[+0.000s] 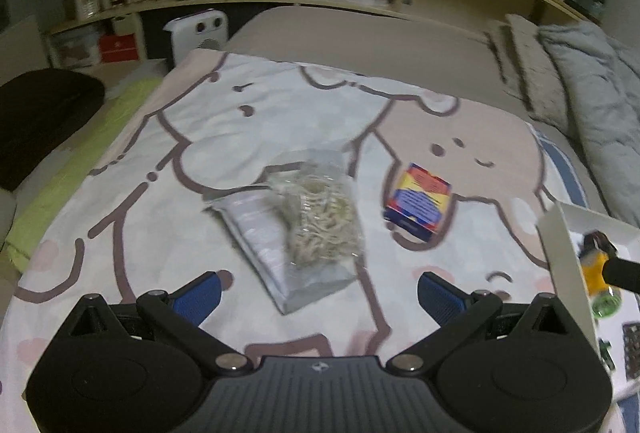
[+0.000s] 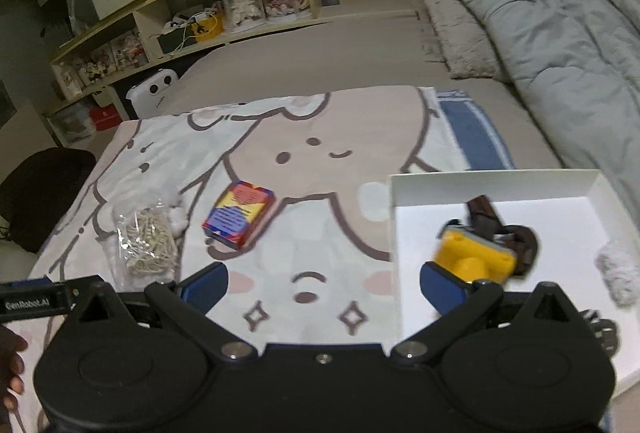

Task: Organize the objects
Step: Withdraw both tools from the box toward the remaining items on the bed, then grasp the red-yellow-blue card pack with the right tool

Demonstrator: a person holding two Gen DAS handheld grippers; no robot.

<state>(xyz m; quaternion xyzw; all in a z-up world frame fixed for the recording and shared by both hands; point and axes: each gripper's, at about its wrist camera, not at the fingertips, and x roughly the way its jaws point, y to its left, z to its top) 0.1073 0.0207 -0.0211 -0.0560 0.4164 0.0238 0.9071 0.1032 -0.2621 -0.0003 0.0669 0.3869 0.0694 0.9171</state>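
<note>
Both claws gape empty — left gripper (image 1: 318, 293), right gripper (image 2: 324, 287) — over one clear bag (image 1: 316, 217), one card box (image 2: 239, 219) mid-blanket (image 2: 320, 273), and one white tray (image 2: 492, 185) at its right edge.

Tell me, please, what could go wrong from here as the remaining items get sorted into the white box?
The clear bag of small pale pieces is thin and slippery, so the open left claw may pinch only film and drop it. The soft blanket may bunch under the colourful box. The white box could slide.
</note>
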